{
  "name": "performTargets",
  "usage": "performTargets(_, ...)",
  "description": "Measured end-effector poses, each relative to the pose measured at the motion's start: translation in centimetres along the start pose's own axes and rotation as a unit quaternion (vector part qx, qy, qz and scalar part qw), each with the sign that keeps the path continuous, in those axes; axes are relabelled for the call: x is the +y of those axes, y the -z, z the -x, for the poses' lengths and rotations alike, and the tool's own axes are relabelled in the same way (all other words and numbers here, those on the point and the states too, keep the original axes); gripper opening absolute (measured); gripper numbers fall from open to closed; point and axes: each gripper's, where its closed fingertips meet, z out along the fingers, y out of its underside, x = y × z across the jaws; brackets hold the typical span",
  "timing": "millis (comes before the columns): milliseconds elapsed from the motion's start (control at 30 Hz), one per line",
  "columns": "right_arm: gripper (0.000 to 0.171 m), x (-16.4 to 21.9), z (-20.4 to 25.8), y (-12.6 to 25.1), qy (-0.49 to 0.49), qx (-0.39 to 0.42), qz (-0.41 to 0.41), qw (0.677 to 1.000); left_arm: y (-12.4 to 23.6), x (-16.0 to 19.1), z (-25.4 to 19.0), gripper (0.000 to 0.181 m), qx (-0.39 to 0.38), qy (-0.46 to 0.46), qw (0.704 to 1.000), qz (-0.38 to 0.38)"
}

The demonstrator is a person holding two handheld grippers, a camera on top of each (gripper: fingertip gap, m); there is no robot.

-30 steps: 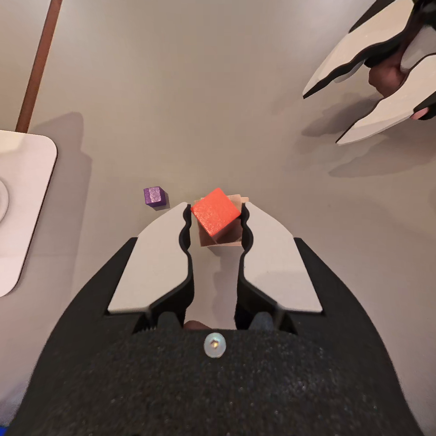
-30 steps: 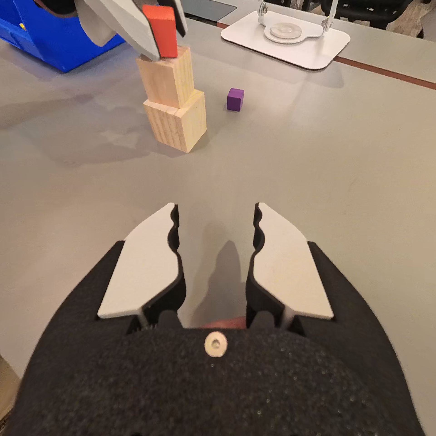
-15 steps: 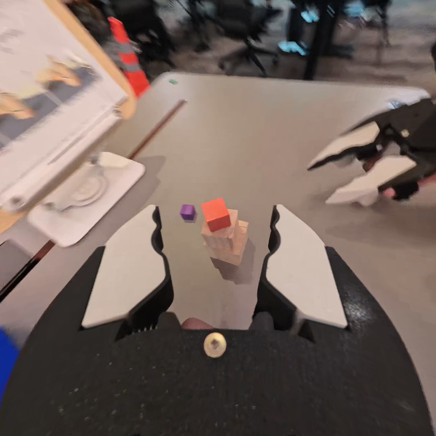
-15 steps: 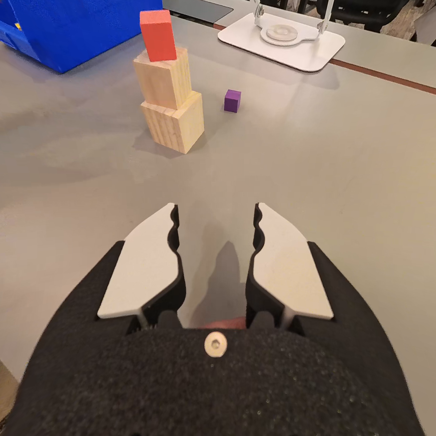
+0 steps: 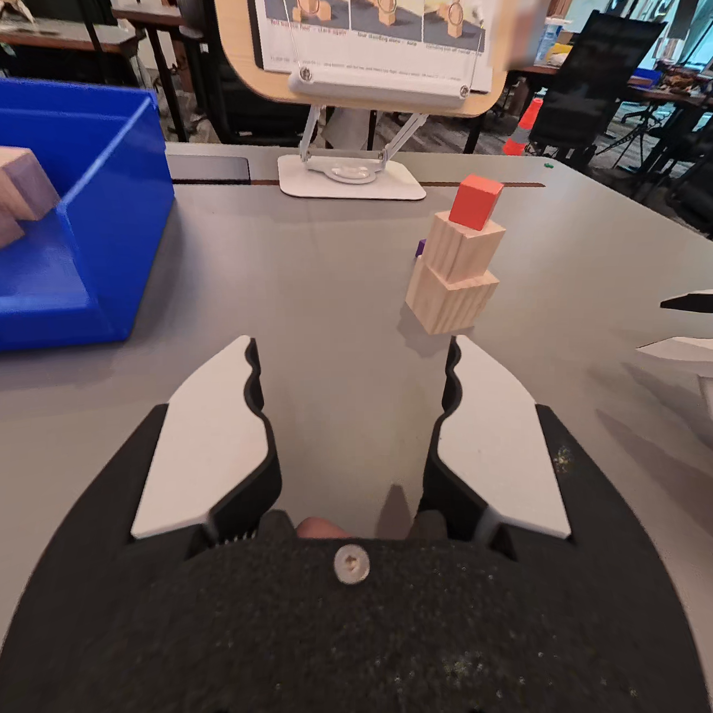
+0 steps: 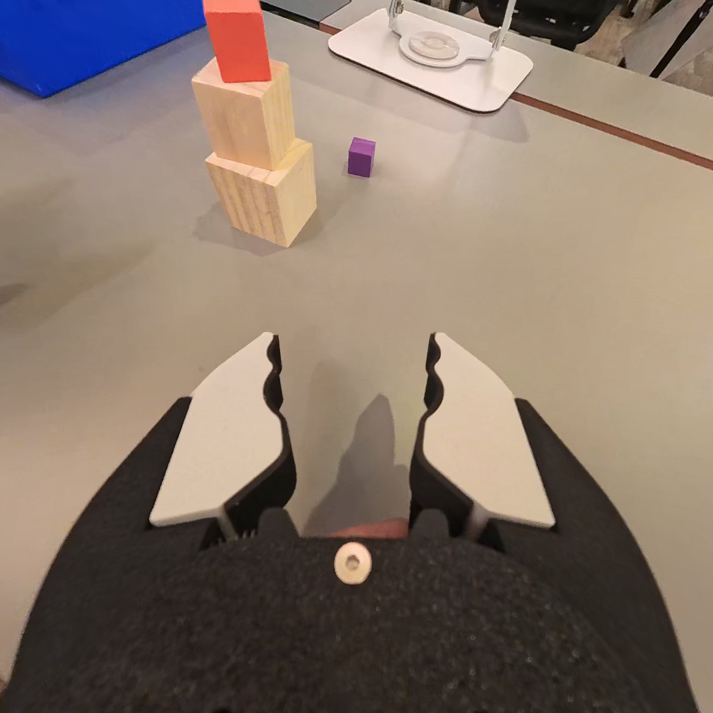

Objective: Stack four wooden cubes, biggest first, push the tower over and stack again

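Left wrist view: left gripper [image 5: 353, 339] low over the counter [image 5: 308, 277], jaws wide, empty. Tower to its right, three high: big cube [image 5: 449, 303], mid cube [image 5: 465, 250], red cube [image 5: 476, 200] on top.

Right wrist view: right gripper [image 6: 353, 335] back from the tower, jaws wide, empty. Purple cube [image 6: 361, 157] alone on the counter, near the base, not touching. Judgement: three of four stacked; purple, topple and restack remain.

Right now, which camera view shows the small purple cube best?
The right wrist view shows it best: the purple cube stands whole and unobstructed on the grey table, to the right of the stack. In the left wrist view only a sliver of it shows at the left edge of the middle wooden cube, which hides the rest.
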Motion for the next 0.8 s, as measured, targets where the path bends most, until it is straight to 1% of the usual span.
performTargets(100,0.07,-1.1,-0.1,-0.4,0.044,-0.013,-0.011,0.999,-0.6,0.3,0.1,0.091,0.005,-0.025,1.0,0.019)
performTargets(167,0.059,-2.8,-0.1,-1.3,0.125,-0.052,-0.022,0.991,-0.7,0.6,-0.3,0.088,0.021,-0.012,0.999,0.024)
performTargets(233,0.054,-4.4,-0.7,-3.4,0.22,-0.088,-0.018,0.971,-0.7,1.1,-0.5,0.088,0.027,-0.005,0.999,0.035)
performTargets(300,0.06,-5.5,-0.7,-5.9,0.307,-0.145,0.018,0.94,-0.7,1.1,-0.7,0.087,0.03,-0.011,0.999,0.034)
performTargets(367,0.059,-6.7,-0.7,-8.4,0.376,-0.195,0.053,0.904,-0.8,1.2,-0.8,0.087,0.032,-0.014,0.999,0.038)
performTargets(433,0.055,-7.9,-0.9,-10.9,0.418,-0.235,0.091,0.873,-0.8,1.2,-1.0,0.087,0.037,-0.014,0.998,0.038)
performTargets(533,0.049,-8.6,-1.5,-14.2,0.465,-0.277,0.152,0.827,-0.9,1.3,-1.0,0.086,0.042,-0.01,0.998,0.043)
performTargets(633,0.045,-8.3,-1.9,-16.5,0.505,-0.297,0.213,0.782,-1.0,1.4,-1.0,0.086,0.046,-0.003,0.998,0.049)
performTargets(733,0.043,-7.7,-1.2,-17.3,0.519,-0.324,0.246,0.752,-1.1,1.5,-1.0,0.086,0.053,0.002,0.997,0.051)
performTargets(800,0.042,-7.3,-0.7,-17.6,0.525,-0.334,0.26,0.738,-1.2,1.5,-1.1,0.086,0.059,0.005,0.997,0.055)
